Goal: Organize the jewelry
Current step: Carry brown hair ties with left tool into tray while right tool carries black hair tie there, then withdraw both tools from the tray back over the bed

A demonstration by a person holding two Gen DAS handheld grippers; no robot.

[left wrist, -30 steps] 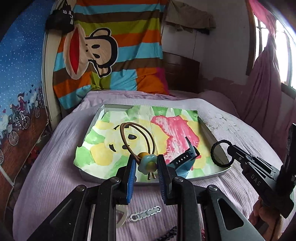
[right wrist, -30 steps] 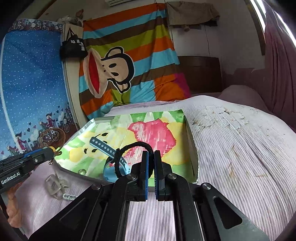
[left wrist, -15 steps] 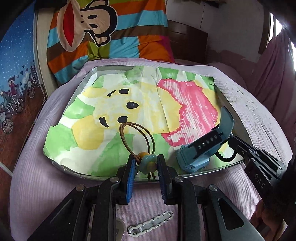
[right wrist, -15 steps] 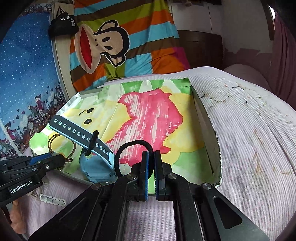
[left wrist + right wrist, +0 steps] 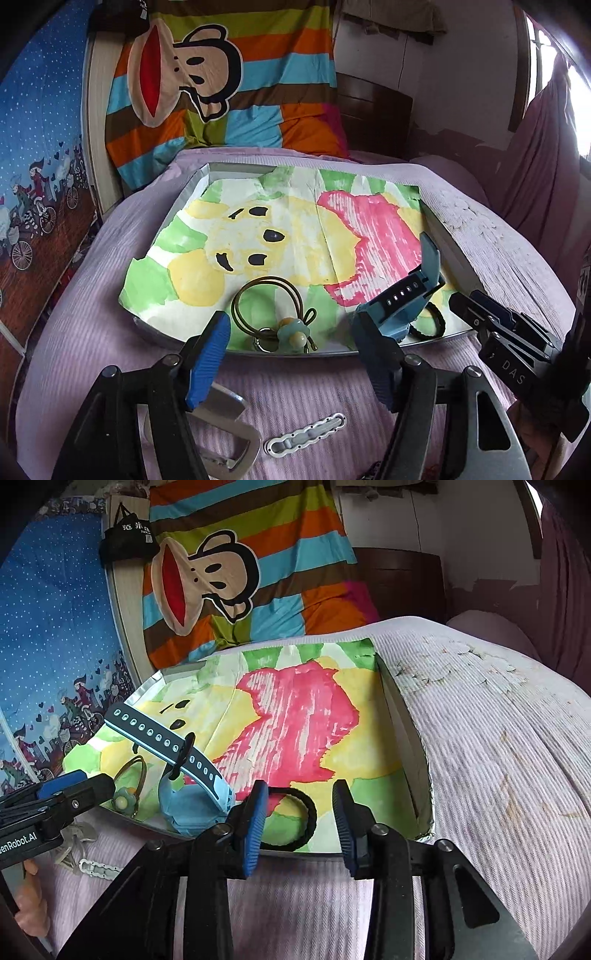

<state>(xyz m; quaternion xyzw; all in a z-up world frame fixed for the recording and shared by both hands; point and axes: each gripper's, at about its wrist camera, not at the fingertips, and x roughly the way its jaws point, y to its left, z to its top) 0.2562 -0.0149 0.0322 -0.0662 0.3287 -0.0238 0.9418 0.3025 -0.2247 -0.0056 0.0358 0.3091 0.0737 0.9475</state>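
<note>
Right, both of my grippers are spread wide and holding nothing. My left gripper [image 5: 291, 339] hangs over the near edge of the tray [image 5: 452, 254], which sits on the bed [image 5: 92, 295], and the brown hair tie with its little flower charm [image 5: 271, 312] lies flat on the painted paper lining, just inside that near rim. My right gripper [image 5: 299, 812] is open too, and the black hair band [image 5: 295, 821] rests on the paper near the tray's near-right corner, right between my fingers in that view. Between the two pieces sits the blue watch [image 5: 184, 775], its strap arching up off the tray.

By my reckoning both pieces are placed, so the step in hand is backing out cleanly. I want to lift straight up and away with the jaws held wide, so neither pad drags a loop along or snags the paper. My left side needs extra care: the watch strap stands close to my right-hand finger there.

Outside the tray, on the bed's near side, a white chain clip [image 5: 306, 435] and a silver buckle piece [image 5: 229, 439] lie waiting, likely my next pickups.
</note>
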